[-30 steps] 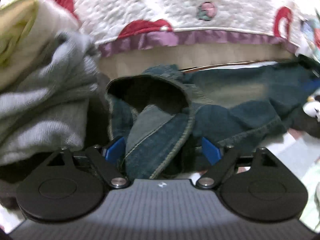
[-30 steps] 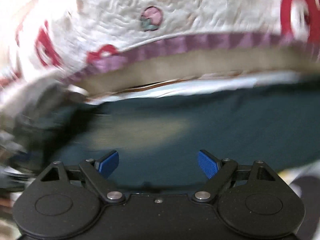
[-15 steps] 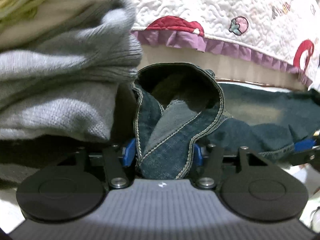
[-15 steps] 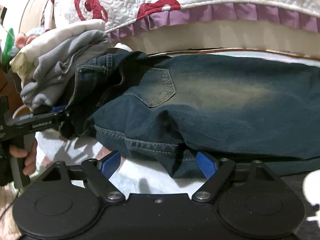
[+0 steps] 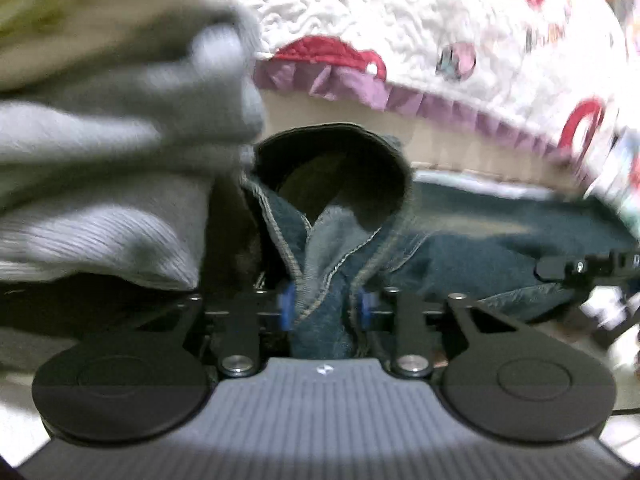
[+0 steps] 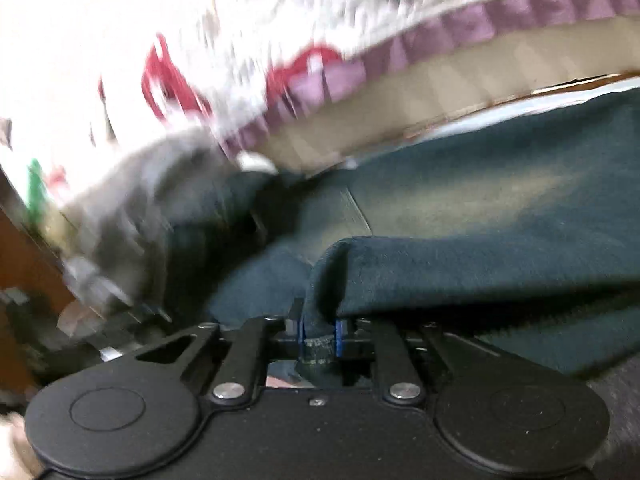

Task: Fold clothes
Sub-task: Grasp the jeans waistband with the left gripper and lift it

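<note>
Now both ends pinched: my left gripper (image 5: 323,309) just closed on jeans (image 5: 500,236) waistband, right gripper (image 6: 319,332) on hem edge. Jeans' long axis runs frame-right in both views.

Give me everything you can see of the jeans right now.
The jeans are dark blue denim, faded pale across the seat, with tan stitching and a back pocket. They lie spread lengthwise below the quilted bedspread, one end against the grey knitwear. The left gripper clamps the bunched, gaping waistband; the right gripper pinches a raised edge fold.
</note>
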A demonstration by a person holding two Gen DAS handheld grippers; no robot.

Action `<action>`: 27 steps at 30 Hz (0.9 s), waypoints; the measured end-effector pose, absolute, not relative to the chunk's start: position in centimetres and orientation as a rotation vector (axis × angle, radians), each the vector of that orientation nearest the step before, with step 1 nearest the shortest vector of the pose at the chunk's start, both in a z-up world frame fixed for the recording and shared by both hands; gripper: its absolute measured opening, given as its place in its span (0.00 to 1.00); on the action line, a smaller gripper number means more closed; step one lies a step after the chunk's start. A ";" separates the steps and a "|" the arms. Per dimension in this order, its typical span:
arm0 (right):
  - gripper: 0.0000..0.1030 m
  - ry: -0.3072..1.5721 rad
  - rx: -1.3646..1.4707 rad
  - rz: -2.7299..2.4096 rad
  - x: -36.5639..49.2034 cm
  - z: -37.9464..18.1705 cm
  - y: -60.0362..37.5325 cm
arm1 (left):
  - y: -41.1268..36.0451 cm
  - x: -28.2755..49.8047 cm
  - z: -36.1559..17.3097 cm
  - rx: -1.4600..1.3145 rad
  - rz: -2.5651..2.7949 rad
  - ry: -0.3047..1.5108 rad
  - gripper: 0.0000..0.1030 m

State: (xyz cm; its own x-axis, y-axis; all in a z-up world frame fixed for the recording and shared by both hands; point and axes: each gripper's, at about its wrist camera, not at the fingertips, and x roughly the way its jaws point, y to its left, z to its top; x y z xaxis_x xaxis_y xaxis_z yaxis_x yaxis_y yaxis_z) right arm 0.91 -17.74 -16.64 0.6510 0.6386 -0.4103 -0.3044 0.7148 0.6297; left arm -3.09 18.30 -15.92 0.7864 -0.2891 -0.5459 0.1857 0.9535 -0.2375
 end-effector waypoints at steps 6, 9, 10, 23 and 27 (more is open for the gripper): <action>0.14 0.776 0.434 0.654 -2.4 -13.1 -20.7 | 22.7 -7.3 -13.2 -0.536 -0.298 0.687 0.23; 0.12 0.908 0.342 0.593 -3.5 -15.1 -20.8 | 23.9 -8.2 -15.5 -0.506 -0.145 0.782 0.23; 0.12 0.936 0.338 0.565 -3.8 -16.1 -21.0 | 24.0 -8.0 -16.3 -0.464 -0.111 0.812 0.23; 0.54 0.950 0.349 0.540 -5.1 -18.6 -20.1 | 20.6 -4.0 -19.4 -0.523 -0.222 0.859 0.80; 0.62 0.941 0.376 0.520 -5.0 -19.1 -19.2 | 20.3 -3.4 -21.1 -0.630 -0.273 0.881 0.65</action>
State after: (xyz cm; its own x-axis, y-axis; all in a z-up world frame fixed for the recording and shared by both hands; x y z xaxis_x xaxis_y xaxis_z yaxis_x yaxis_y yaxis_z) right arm -4.99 -19.24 -19.12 0.4816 0.5737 -0.6626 -0.2562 0.8151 0.5196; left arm -3.35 20.31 -21.06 0.6171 -0.4693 -0.6316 -0.0302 0.7879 -0.6150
